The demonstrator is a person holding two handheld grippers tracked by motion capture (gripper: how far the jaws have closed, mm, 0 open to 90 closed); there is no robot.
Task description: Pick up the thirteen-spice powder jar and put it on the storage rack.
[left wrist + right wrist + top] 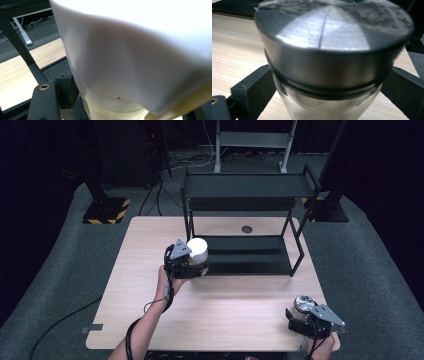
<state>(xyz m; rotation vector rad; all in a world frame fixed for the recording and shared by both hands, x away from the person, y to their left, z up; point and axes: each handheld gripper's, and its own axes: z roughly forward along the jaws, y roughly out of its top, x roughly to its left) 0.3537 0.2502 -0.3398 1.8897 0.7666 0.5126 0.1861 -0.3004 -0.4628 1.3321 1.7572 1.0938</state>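
While I hold the white-lidded jar [198, 250] upright, my left gripper [186, 262] has its jaws clamped on its clear body at the rack's [250, 265] lower shelf, left end, mid-desk [150, 310]. My right gripper [307, 317], at the near right corner, has its jaws pressed around the steel-capped glass jar [302, 303], also upright.

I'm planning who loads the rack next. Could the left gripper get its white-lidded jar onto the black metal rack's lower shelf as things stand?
Probably yes. The left gripper holds the white-lidded jar right at the lower shelf of the black metal rack; that shelf looks bare, with open space beneath the top tier.
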